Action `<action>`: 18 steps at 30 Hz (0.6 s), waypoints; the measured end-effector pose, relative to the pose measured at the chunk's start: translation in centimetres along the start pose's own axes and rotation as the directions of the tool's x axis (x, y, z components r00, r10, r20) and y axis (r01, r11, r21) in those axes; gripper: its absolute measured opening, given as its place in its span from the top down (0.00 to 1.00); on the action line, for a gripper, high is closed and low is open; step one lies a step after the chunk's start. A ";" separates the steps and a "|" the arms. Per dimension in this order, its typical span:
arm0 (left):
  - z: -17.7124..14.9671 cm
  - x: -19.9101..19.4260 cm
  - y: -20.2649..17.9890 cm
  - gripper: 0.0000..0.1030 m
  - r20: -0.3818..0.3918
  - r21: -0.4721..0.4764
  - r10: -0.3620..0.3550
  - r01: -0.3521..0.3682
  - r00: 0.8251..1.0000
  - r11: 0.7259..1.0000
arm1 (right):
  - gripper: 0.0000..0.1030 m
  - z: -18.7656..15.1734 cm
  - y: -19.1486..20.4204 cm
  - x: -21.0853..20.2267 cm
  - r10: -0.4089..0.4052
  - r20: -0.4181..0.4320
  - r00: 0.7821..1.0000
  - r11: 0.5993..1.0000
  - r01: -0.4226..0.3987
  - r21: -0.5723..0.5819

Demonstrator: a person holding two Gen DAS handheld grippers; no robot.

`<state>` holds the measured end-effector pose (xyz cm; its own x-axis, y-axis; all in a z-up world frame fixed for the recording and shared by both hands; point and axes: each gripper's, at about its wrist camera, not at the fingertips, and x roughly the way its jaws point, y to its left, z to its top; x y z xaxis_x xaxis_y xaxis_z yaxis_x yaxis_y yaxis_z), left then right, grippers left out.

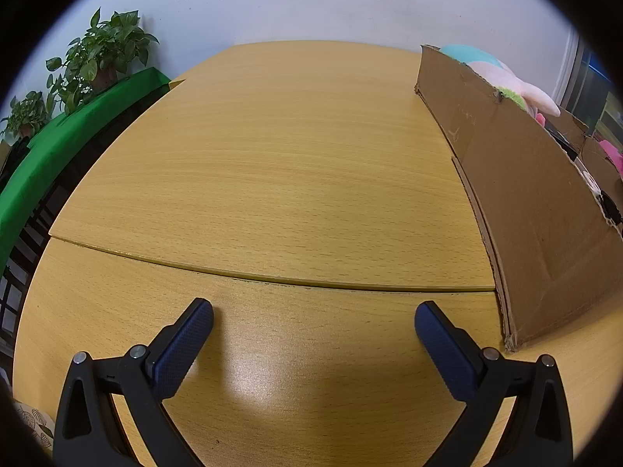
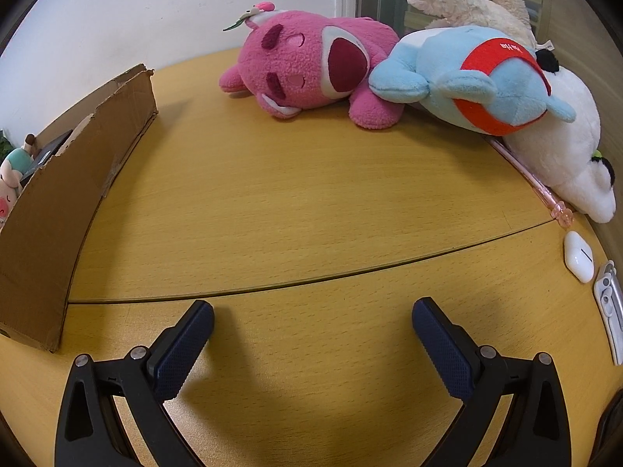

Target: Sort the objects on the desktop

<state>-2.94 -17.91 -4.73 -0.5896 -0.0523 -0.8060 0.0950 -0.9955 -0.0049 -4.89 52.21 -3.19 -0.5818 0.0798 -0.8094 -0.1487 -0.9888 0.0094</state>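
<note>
Black-framed and blue-padded, the left gripper [image 1: 314, 317] and the right gripper [image 2: 312, 315] both hang low over the wooden surface [image 1: 272, 163], tilted downward, jaws spread wide and released, with nothing between them. This reads as a ready stance ahead of a first pick.

Beyond the left gripper lies only bare wood crossed by a seam where two panels meet. To its right stands the cardboard box [image 1: 525, 194], resting on the surface with its long wall facing the gripper; soft toys already show above its rim, so it probably serves as the collecting bin.

In the right wrist view the same box sits at the left edge, and the unsorted items crowd the far right. Nearest are a white plastic clip-like object [image 2: 609, 311] and a white earbud case [image 2: 579, 257], lying apart on the surface. Just past them a pink pen [image 2: 533, 179] runs under a white plush [image 2: 564, 155]. A blue plush with a red band [image 2: 486, 78] leans on it, touching a pink plush bear [image 2: 311, 66], with a cream plush [image 2: 467, 0] behind. Sorting appears barely begun for this cluster, and the right gripper is the nearer of the two.
</note>
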 end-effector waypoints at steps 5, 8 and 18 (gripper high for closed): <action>0.0 0.1 -0.1 0.00 0.000 -0.001 0.001 -0.001 1.000 1.000 | 0.00 0.0 0.0 0.1 0.000 0.000 1.000 1.000 0.000 0.000; -0.1 0.1 -0.1 0.00 0.001 -0.001 0.001 -0.001 1.000 1.000 | 0.00 0.0 0.0 0.0 0.000 0.001 1.000 1.000 0.000 0.001; -0.1 0.2 -0.2 0.00 0.001 -0.002 0.002 -0.002 1.000 1.000 | 0.00 -0.1 0.0 0.1 0.000 0.001 1.000 1.000 0.000 0.001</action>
<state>-3.03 -17.73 -4.94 -0.5901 -0.0539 -0.8055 0.0973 -0.9952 -0.0047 -4.86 52.19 -3.29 -0.5829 0.0804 -0.8085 -0.1497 -0.9887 0.0096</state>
